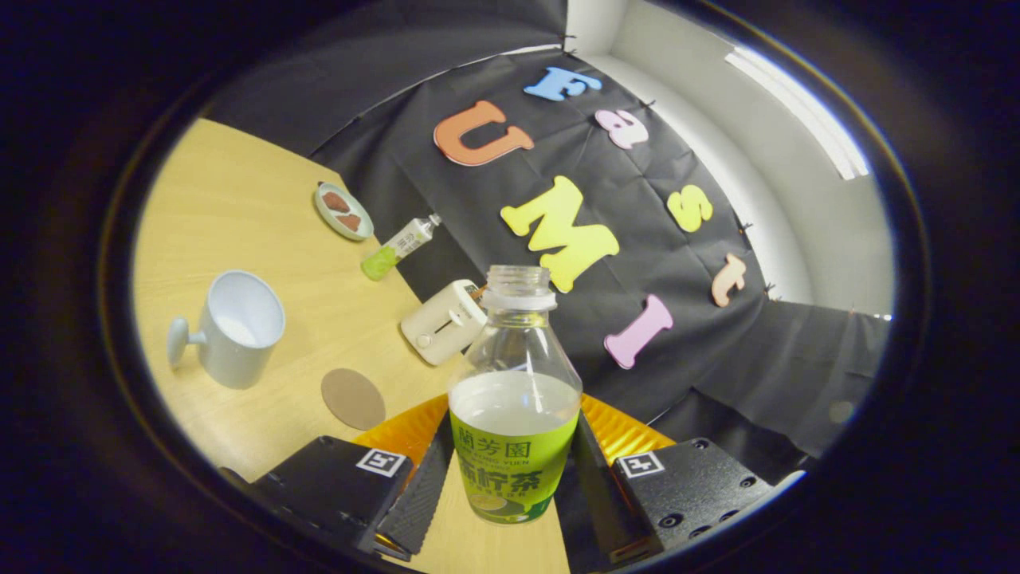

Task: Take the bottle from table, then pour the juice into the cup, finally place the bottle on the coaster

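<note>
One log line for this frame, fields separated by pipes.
gripper shut on uncapped green-labelled juice bottle | bottle lifted, tilted | white cup unfilled | round brown coaster bare

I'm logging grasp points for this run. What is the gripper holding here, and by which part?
The gripper holds the open bottle, its fingers pressing both sides of the labelled lower body.

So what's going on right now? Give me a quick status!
Fingers shut on the bottle, uncapped, juice inside, lifted and tilted. Cup beyond, upright on the table; coaster beside it, bare. Nothing blocks the way.
</note>
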